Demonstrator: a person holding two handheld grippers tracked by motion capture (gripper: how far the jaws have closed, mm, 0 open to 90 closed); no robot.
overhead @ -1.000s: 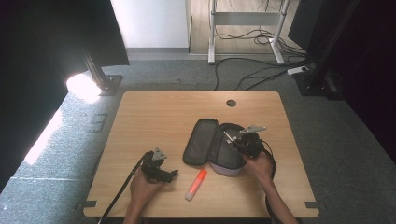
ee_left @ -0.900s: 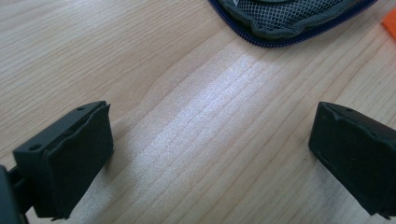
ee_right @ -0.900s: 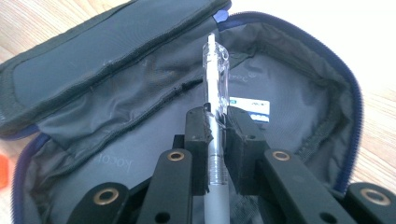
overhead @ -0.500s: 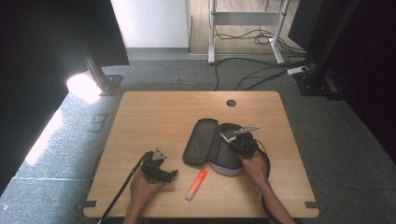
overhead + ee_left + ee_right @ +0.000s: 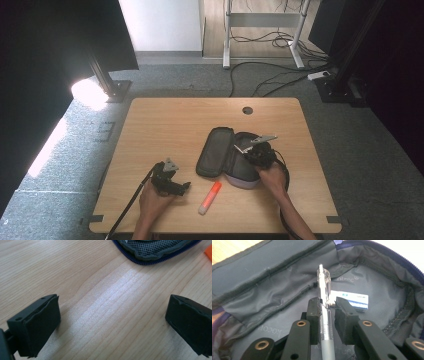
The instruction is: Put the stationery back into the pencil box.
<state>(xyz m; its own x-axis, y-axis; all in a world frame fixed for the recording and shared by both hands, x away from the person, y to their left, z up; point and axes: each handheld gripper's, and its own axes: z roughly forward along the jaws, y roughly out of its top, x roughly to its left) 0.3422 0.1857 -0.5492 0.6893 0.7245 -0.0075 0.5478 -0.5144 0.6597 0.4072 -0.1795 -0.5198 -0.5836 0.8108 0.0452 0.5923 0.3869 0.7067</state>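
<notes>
A dark grey pencil case [image 5: 216,150] lies open in the middle of the wooden table [image 5: 165,125]. Its mesh edge [image 5: 155,250] is ahead of the left gripper. My right gripper [image 5: 257,152] reaches into the case's open half and is shut on a clear-tipped pen [image 5: 325,290], which points forward between its jaws [image 5: 327,302]. A white eraser [image 5: 352,300] lies on the lining just beyond. An orange marker [image 5: 210,190] rests on the table in front of the case. My left gripper [image 5: 175,184] sits low on the table left of the marker, open [image 5: 112,322] over bare wood.
A round cable hole [image 5: 247,110] is near the table's far edge. Bare wood spreads across the left and far parts of the table. Cables [image 5: 280,75] and desk legs stand on the carpet beyond. The marker's orange tip [image 5: 208,251] is at the upper right of the left gripper view.
My right gripper has shifted slightly left over the open case with the pen. The left gripper has stayed where it was.
</notes>
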